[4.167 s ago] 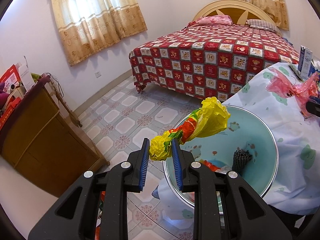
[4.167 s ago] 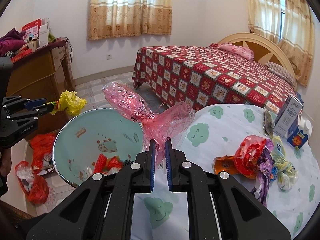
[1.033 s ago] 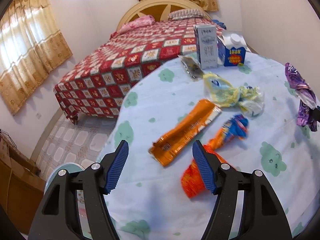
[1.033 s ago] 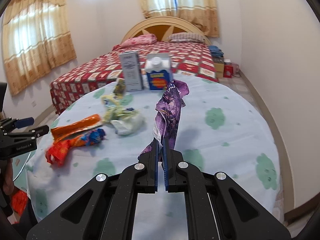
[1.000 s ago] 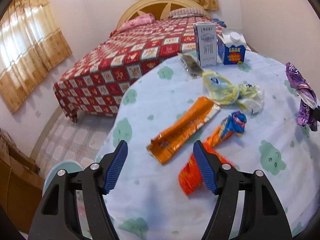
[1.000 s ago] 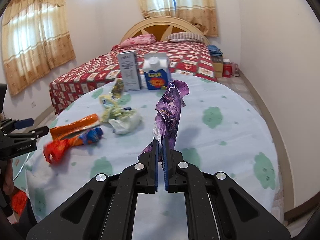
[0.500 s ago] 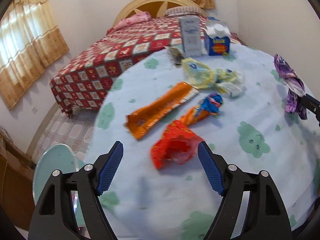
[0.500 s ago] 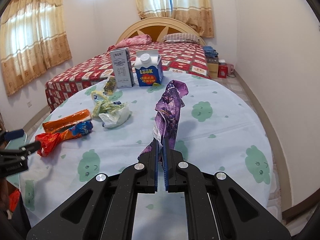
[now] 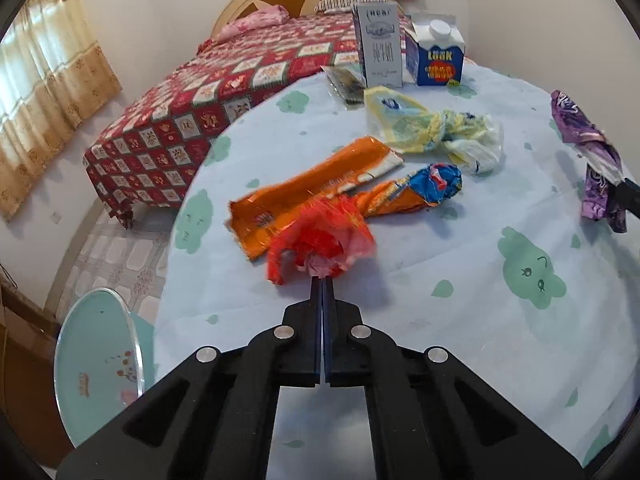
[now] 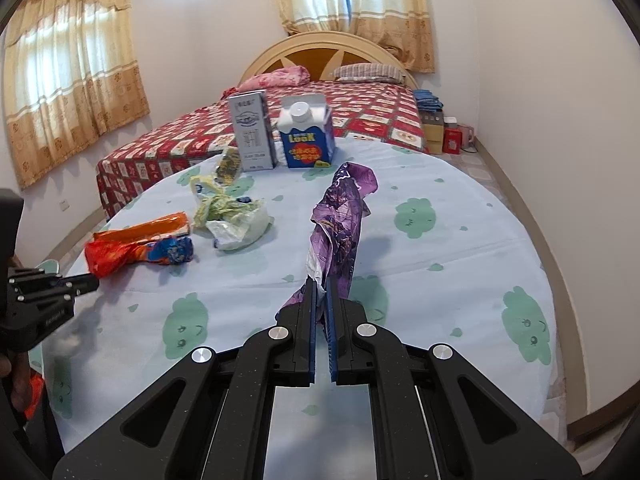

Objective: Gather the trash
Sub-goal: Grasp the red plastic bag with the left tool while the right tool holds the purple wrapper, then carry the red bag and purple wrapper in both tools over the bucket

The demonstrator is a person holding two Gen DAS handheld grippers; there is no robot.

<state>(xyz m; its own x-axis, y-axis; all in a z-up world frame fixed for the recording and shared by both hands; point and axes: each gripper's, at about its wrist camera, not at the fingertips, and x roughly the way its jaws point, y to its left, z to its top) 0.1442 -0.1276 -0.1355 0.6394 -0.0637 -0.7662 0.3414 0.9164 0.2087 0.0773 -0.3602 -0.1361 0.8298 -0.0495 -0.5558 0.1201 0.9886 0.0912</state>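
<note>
My left gripper (image 9: 322, 282) is shut on the near edge of a crumpled red-orange wrapper with a blue end (image 9: 320, 236), which lies on the round table's pale blue cloth (image 9: 460, 320). An orange wrapper (image 9: 304, 192) lies just behind it, and a yellow-white plastic bag (image 9: 436, 132) farther back. My right gripper (image 10: 321, 284) is shut on a purple wrapper (image 10: 340, 216) and holds it upright above the table. The purple wrapper also shows in the left wrist view (image 9: 588, 152). The left gripper shows at the left of the right wrist view (image 10: 86, 280).
A grey carton (image 10: 252, 136) and a blue milk carton (image 10: 306, 138) stand at the table's far edge, with a small dark packet (image 10: 228, 166) beside them. A pale green basin (image 9: 96, 356) sits off the table's left edge. A bed (image 10: 320, 120) stands behind.
My left gripper has gone from wide open to shut on the red-orange wrapper and moved closer to it. My right gripper still holds the purple wrapper, barely moved.
</note>
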